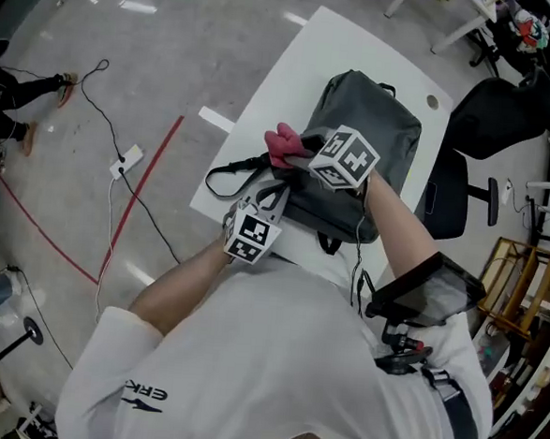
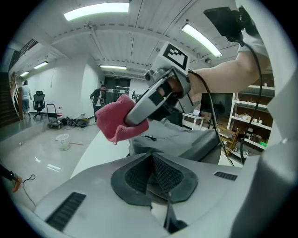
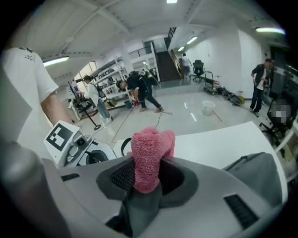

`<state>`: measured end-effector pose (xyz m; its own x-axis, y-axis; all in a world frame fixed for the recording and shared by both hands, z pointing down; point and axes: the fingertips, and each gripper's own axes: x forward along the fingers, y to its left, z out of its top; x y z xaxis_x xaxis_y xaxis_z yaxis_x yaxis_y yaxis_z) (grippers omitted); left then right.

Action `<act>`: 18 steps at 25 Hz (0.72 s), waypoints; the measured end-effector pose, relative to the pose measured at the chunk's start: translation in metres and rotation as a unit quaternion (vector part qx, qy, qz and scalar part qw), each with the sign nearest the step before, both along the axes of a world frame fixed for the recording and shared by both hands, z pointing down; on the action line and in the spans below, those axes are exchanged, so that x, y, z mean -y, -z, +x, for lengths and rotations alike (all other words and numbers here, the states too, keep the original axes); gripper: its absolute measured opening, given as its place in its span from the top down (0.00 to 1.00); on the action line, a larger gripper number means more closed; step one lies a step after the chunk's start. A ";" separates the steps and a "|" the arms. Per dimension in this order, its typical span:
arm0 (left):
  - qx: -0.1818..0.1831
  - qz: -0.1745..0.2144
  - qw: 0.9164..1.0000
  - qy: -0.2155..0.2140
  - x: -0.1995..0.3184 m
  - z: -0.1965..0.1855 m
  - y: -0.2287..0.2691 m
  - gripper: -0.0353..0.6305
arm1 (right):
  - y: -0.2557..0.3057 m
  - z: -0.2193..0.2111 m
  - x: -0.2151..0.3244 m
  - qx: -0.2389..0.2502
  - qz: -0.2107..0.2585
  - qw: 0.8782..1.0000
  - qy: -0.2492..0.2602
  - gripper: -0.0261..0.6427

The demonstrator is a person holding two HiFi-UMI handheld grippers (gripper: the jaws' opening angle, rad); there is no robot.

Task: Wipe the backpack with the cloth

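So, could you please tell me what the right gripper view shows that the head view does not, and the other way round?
Only the right gripper view: the right gripper's jaws shut on the pink cloth, and people standing far across the hall.

Only the head view: the black office chair, the white power strip and the red floor line.

Both: the cloth, the grey backpack, the white table and the left gripper.

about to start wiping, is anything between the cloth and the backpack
Nothing visible does. The right claw holds the pink cloth right by the backpack, at its strap end, with no object between them.
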<state>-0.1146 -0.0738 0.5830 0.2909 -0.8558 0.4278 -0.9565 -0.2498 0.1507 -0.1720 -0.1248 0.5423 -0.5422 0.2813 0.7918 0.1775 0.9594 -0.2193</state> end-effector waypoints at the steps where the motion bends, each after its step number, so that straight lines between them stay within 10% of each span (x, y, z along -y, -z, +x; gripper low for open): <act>1: -0.003 0.004 1.000 -0.006 0.001 0.000 0.000 0.94 | -0.007 -0.005 -0.004 -0.020 -0.005 1.000 0.008 0.79; 10: -0.025 0.036 0.998 -0.054 -0.002 0.001 0.003 0.94 | -0.059 -0.021 -0.047 -0.211 -0.072 0.971 0.084 0.79; 18: -0.050 0.040 0.995 -0.081 -0.005 0.001 0.002 0.94 | -0.085 -0.001 -0.049 -0.332 0.016 0.930 0.158 0.79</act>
